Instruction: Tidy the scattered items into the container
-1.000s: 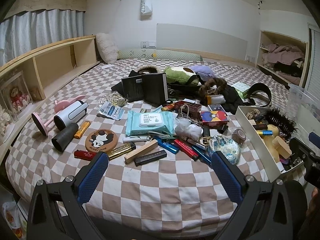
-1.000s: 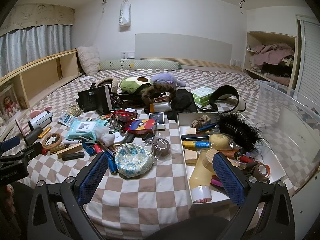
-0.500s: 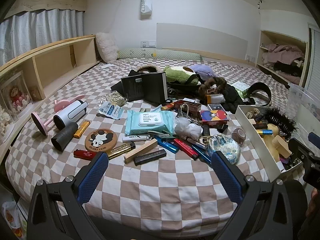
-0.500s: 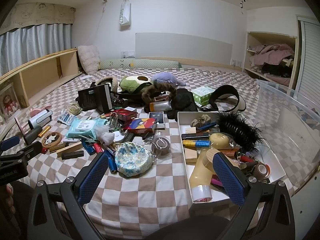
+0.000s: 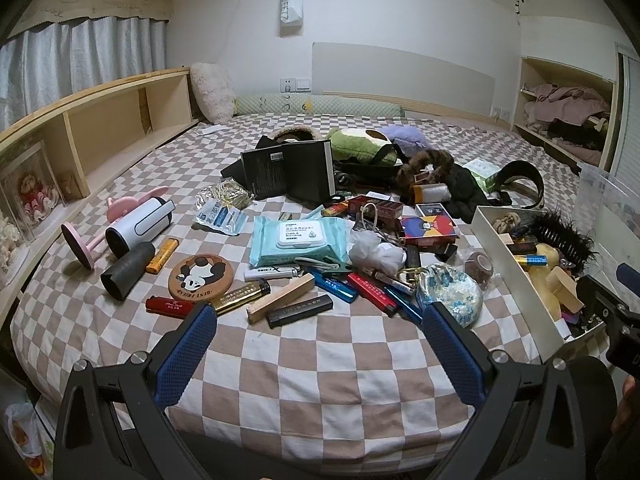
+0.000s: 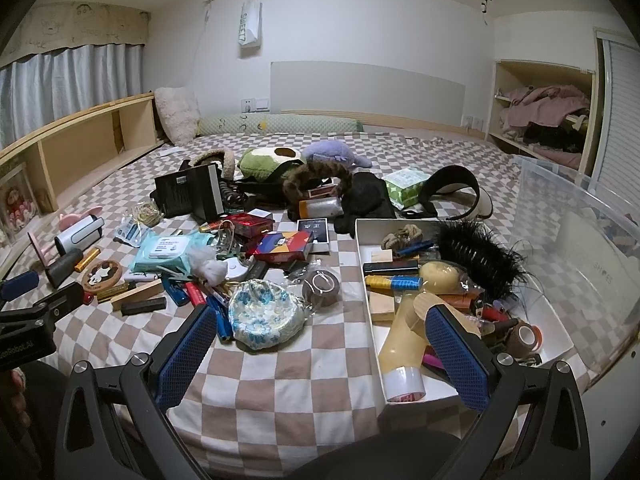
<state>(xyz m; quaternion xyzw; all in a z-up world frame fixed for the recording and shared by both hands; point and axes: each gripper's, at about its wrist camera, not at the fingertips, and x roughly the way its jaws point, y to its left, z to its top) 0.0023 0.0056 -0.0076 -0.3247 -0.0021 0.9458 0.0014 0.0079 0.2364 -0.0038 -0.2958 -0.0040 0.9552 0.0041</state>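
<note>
1. My left gripper (image 5: 320, 316) and right gripper (image 6: 322, 314) both gape wide, holding nothing, above the near edge of the bed (image 5: 320, 380).
2. The white tray (image 6: 362, 248) sits to the right, half full.
3. The floral pouch (image 6: 266, 316), just left of the tray, looks soft and light (I'd pinch its puffy rim).
4. The lighters (image 5: 334, 286) look slick; the tray's far corner is cluttered and hard to read.

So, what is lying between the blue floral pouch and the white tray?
In the right wrist view, a brown tape roll in clear wrap lies between the blue floral pouch and the white tray; otherwise bare checkered sheet.
</note>
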